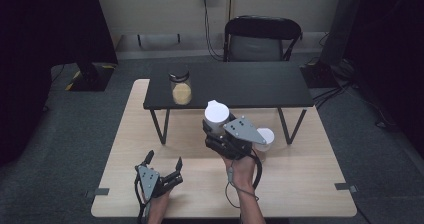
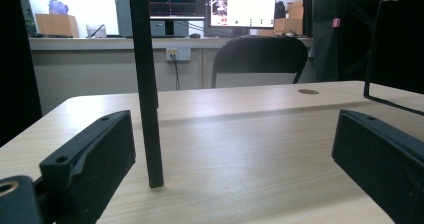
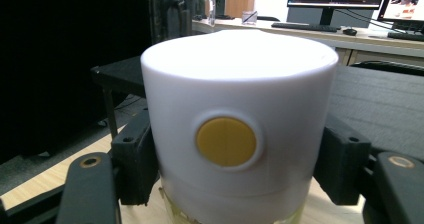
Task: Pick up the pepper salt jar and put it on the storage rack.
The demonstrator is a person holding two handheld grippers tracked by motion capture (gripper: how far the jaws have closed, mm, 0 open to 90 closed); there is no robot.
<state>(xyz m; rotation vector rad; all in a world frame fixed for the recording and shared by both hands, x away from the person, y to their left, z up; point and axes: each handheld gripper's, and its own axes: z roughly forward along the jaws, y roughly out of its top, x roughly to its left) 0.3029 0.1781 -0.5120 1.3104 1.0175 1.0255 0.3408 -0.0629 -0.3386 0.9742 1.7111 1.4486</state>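
- Right gripper, frame centre, is clamped on the white-lidded jar, held above the wooden table.
- Left gripper, lower left, rests with jaws apart, empty.
- Step, likely: carrying the jar to the black shelf; next it needs height to clear the shelf's edge.

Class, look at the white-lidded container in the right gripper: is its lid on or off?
On. The white lid with its yellow button caps the container, held upright in the right gripper.
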